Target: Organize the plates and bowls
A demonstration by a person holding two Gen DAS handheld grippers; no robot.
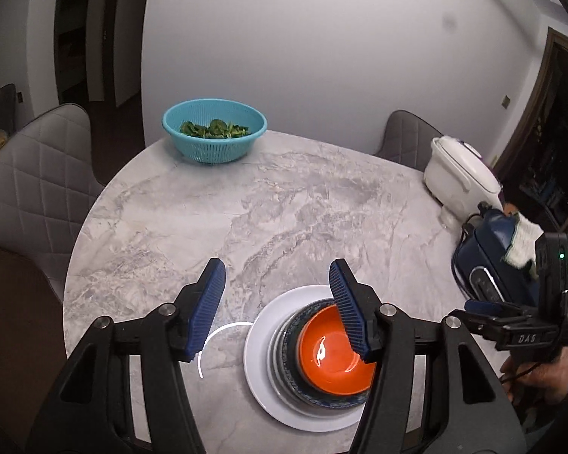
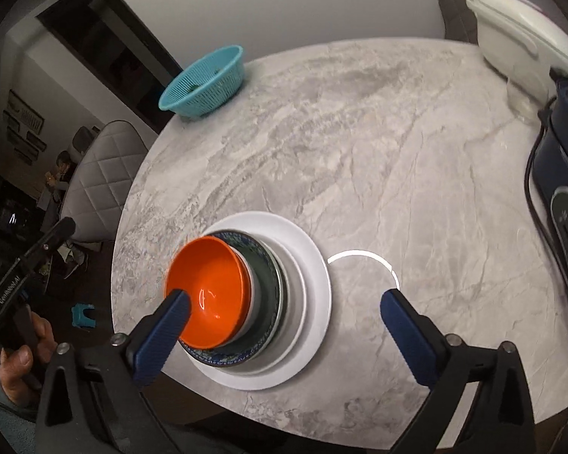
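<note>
An orange bowl (image 1: 331,352) (image 2: 204,289) sits on top of a stack: a blue patterned bowl (image 1: 289,344) (image 2: 265,280), then white plates (image 1: 261,363) (image 2: 310,276), on the round marble table (image 1: 265,204) (image 2: 378,151). My left gripper (image 1: 278,270) hovers above the stack's left side, open, with nothing between its blue pads. Also open is my right gripper (image 2: 284,299), its jaws spread wide over the stack and holding nothing. It shows again at the right edge of the left wrist view, right gripper (image 1: 511,321), held in a hand.
A teal colander (image 1: 214,134) (image 2: 204,83) with green vegetables stands at the table's far edge. A white cooker (image 1: 460,174) (image 2: 526,34) and a dark blue appliance (image 1: 484,261) (image 2: 564,189) with a cord stand at the right. Grey padded chairs (image 1: 38,174) (image 2: 102,174) surround the table.
</note>
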